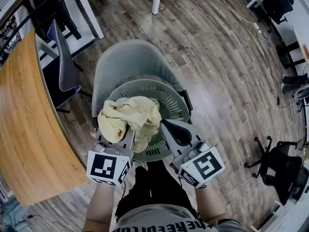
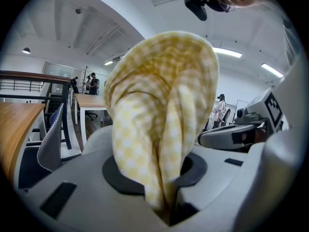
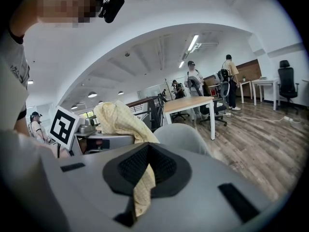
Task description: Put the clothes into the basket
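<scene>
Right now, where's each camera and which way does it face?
Head view: on the person's head, steeply down at the basket on a grey chair; forearms, torso, left gripper, right gripper.
Left gripper view: on the left gripper, along its jaws, shut on the yellow checked cloth; right gripper at right.
Right gripper view: on the right gripper, jaws shut on the cloth's edge, facing a desk; person's arm at left.
Shared: all show the cloth; gripper views show each other's gripper.
</scene>
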### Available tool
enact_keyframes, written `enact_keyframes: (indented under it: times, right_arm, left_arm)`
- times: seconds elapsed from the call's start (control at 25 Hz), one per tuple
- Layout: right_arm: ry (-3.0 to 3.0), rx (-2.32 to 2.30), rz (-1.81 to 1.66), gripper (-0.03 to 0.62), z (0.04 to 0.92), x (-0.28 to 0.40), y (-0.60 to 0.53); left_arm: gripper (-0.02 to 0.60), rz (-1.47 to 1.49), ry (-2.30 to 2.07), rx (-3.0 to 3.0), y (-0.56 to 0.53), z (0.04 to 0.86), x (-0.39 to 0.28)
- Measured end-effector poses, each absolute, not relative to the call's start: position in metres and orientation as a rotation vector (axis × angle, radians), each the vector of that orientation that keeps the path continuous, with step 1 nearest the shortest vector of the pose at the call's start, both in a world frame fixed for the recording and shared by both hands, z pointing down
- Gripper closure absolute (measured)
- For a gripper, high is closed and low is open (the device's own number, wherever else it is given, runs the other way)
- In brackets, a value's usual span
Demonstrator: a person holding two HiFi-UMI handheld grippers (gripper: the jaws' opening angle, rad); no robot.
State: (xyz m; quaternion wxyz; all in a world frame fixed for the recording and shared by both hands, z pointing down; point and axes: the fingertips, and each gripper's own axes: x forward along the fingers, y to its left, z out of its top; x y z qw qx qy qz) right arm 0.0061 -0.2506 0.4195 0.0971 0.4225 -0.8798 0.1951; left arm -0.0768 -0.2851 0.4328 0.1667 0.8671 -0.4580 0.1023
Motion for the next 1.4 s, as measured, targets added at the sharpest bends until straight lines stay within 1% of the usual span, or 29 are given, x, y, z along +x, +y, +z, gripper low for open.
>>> enact_keyframes:
  times: [0.96,1.4]
  right_arm:
    - [-2.551,1.161,0.708,0.585,0.483,0.013,-0.252]
    - [-2.538,1.17,0.742,0.585,0.495,0.021,-0.251]
  left_arm:
    - [0.462,0.452,-1.248,2.342,-0.279,0.53,-0.06]
    - [0.457,0.565,-1.143,2.298,-0.268,0.563,-0.044]
